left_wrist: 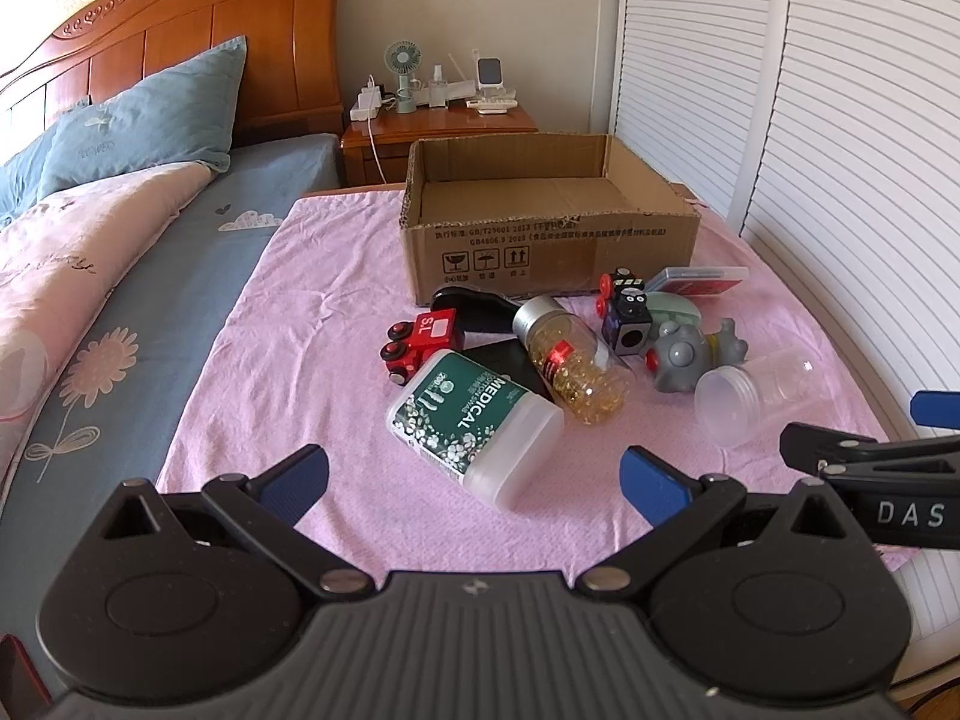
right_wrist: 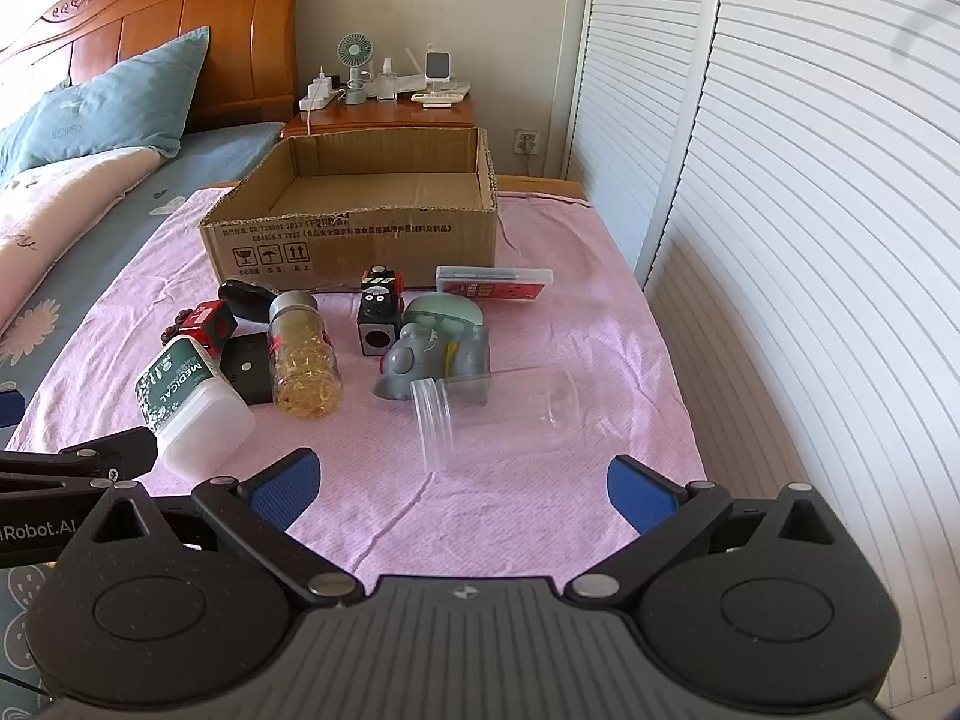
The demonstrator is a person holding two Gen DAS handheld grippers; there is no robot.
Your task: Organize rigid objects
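Note:
An open, empty cardboard box point(left_wrist: 552, 240) point(right_wrist: 354, 234) stands at the far end of a pink cloth point(left_wrist: 336, 324) point(right_wrist: 540, 480). In front of it lie a green MEDICAL bottle point(left_wrist: 474, 426) point(right_wrist: 192, 402), a bottle of yellow capsules point(left_wrist: 570, 360) point(right_wrist: 303, 354), a red toy truck point(left_wrist: 420, 342) point(right_wrist: 201, 324), a black toy car point(left_wrist: 627, 312) point(right_wrist: 378, 312), a grey toy point(left_wrist: 684, 360) point(right_wrist: 432, 360), a clear jar point(left_wrist: 756, 396) point(right_wrist: 492, 414) on its side and a red flat case point(left_wrist: 702, 279) point(right_wrist: 495, 282). My left gripper point(left_wrist: 474, 486) is open just short of the MEDICAL bottle. My right gripper point(right_wrist: 462, 492) is open just short of the clear jar.
A bed with a blue pillow point(left_wrist: 138, 120) and a pink quilt point(left_wrist: 66, 252) lies to the left. A wooden nightstand point(left_wrist: 438, 132) with a fan and small items stands behind the box. White louvred doors point(left_wrist: 840, 120) point(right_wrist: 780, 180) run along the right.

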